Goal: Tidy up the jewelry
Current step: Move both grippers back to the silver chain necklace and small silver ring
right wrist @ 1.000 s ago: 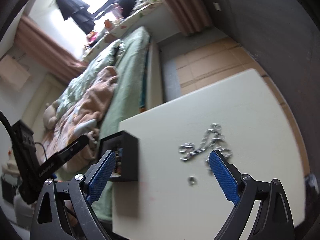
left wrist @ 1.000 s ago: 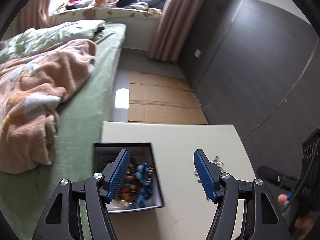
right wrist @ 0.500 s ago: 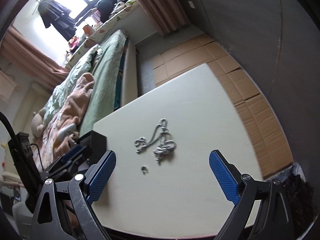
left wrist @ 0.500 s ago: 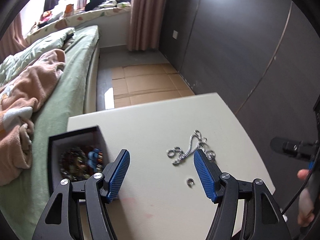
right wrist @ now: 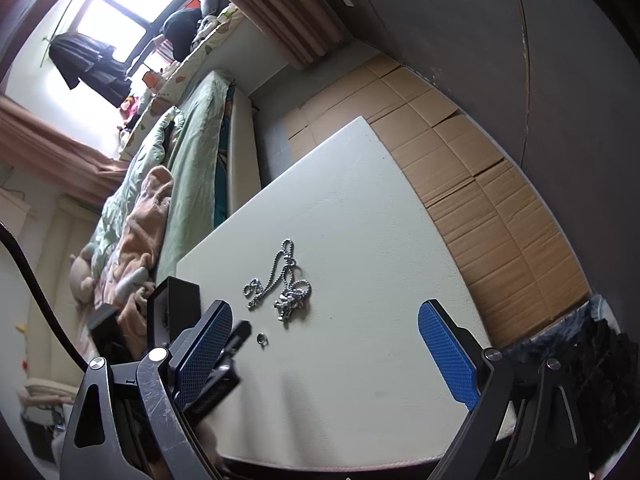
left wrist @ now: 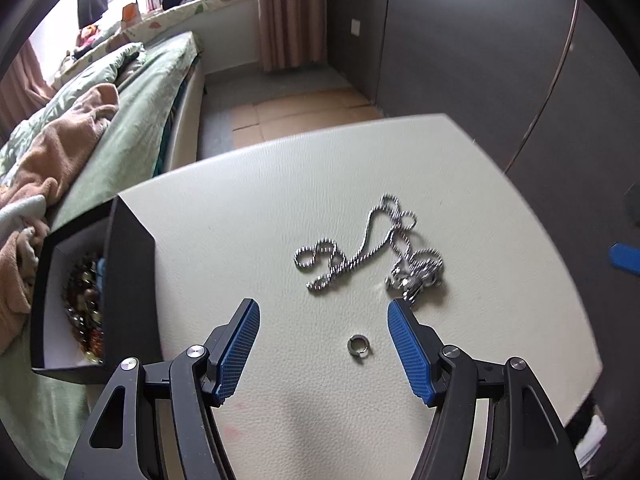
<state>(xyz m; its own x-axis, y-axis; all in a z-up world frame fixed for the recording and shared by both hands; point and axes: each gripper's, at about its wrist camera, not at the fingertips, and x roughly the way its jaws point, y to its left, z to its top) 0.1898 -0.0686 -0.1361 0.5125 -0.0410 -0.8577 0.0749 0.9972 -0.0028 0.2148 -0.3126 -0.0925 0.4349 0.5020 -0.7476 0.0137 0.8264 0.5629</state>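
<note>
A silver ball chain [left wrist: 368,246] lies tangled on the cream table [left wrist: 256,216], with a small silver ring [left wrist: 357,345] in front of it. My left gripper [left wrist: 323,322] is open above the table, the ring between its fingertips and the chain just beyond. A black jewelry box [left wrist: 132,272] holding beads stands at the table's left edge. My right gripper [right wrist: 325,330] is open and empty, higher up and further back. In its view the chain [right wrist: 280,284], the ring [right wrist: 262,338] and the box [right wrist: 176,308] show.
A green bed [left wrist: 132,120] with a peach blanket [left wrist: 52,148] runs along the left of the table. Flattened cardboard [right wrist: 480,184] covers the floor beyond and right of it. A dark wardrobe wall [left wrist: 480,52] stands on the right.
My left gripper has swung right from over the box to over the ring and chain. My right gripper has pulled up and back; the chain looks smaller in its view.
</note>
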